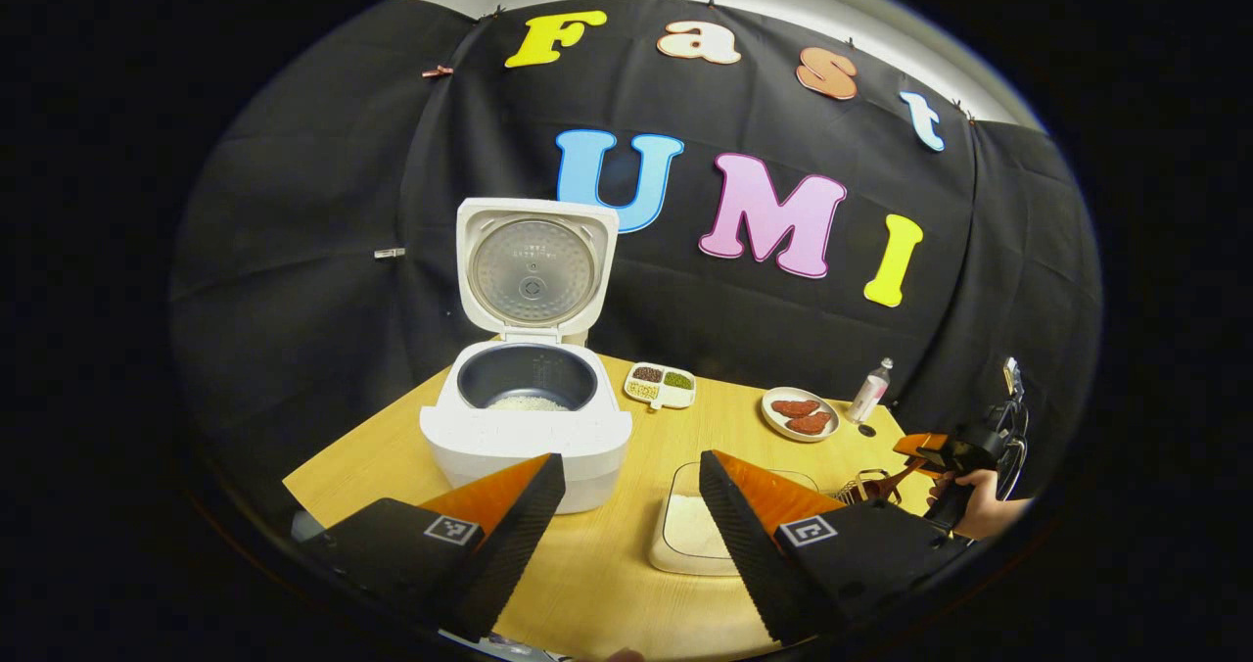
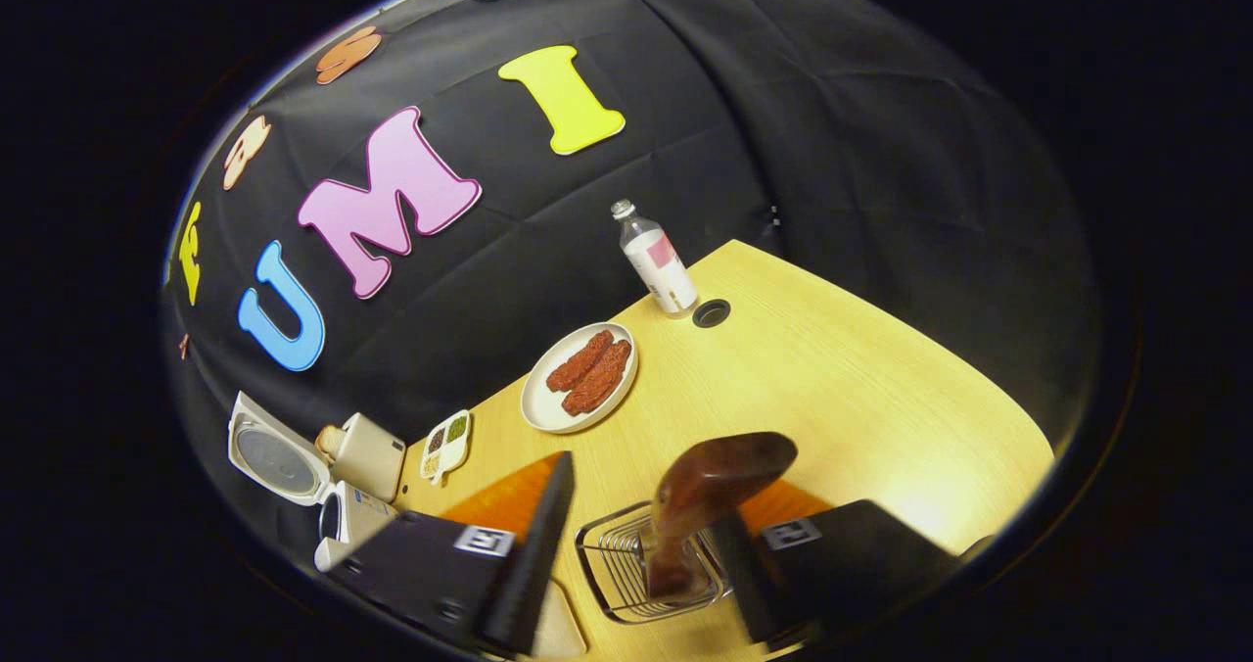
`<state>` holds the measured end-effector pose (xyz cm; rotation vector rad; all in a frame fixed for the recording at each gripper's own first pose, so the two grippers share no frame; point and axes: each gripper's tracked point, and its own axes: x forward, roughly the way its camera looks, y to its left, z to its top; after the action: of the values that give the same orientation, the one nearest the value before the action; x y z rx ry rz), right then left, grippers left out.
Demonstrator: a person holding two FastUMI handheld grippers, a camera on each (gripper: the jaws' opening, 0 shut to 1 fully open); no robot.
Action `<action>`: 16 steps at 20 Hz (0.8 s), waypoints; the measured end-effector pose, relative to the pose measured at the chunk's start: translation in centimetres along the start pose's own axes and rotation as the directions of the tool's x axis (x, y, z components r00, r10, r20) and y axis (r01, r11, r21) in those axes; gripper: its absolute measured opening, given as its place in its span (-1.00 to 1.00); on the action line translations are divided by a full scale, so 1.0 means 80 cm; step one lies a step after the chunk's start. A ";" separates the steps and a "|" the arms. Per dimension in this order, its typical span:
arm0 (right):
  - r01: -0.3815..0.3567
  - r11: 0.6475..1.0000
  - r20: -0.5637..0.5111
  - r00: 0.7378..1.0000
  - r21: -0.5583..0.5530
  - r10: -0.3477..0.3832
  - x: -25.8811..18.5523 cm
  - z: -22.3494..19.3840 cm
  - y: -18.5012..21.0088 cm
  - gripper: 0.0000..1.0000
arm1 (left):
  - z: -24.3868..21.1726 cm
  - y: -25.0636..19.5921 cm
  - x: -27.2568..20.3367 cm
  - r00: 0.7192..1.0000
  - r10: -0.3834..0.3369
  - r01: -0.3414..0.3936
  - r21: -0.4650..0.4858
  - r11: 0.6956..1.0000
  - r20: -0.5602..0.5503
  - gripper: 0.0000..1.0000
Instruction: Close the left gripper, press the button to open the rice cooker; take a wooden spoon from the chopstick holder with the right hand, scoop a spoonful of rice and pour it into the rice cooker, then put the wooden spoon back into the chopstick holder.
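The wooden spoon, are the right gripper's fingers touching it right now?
Cannot tell. In the right gripper view the wooden spoon stands in the chopstick holder between the right gripper's spread fingers; it overlaps the right-hand finger, but contact isn't plain.

Surface: light wooden table [image 1: 607, 564].
Left side: white rice cooker [image 1: 526, 427], lid up.
Behind it: divided dish of beans [image 1: 661, 385].
Centre front: white rice container [image 1: 690, 535].
Right: plate of red sausages [image 2: 580, 376]; bottle [image 2: 657, 260] upright; wire chopstick holder [image 2: 641, 566].
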<state>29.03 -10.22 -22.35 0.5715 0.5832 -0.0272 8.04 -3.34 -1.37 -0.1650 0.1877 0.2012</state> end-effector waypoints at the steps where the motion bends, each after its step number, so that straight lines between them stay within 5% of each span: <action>1: 0.004 1.000 0.006 1.000 -0.003 -0.004 -0.007 0.008 0.000 0.61 | 0.002 0.002 -0.001 1.000 0.002 -0.002 0.002 1.000 0.005 0.91; 2: 0.012 1.000 0.011 1.000 -0.010 -0.012 -0.014 0.007 -0.004 0.97 | 0.007 0.005 -0.001 1.000 0.006 -0.006 0.008 1.000 0.009 0.92; 7: 0.059 0.994 0.037 0.998 -0.092 -0.056 -0.054 0.005 -0.018 0.97 | 0.041 0.041 0.005 0.998 0.055 -0.056 0.035 0.998 0.037 0.92; 12: 0.143 0.979 0.125 0.984 -0.144 -0.125 -0.122 0.024 -0.045 0.97 | 0.125 0.079 0.015 0.982 0.115 -0.135 0.124 0.983 0.152 0.92; 16: 0.224 0.964 0.172 0.965 -0.146 -0.198 -0.173 0.033 -0.072 0.96 | 0.198 0.090 0.026 0.971 0.110 -0.135 0.106 0.985 0.212 0.91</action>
<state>17.70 -18.31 -16.16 0.3412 0.4858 -0.2227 11.19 6.85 12.54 -0.0119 0.0036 0.3277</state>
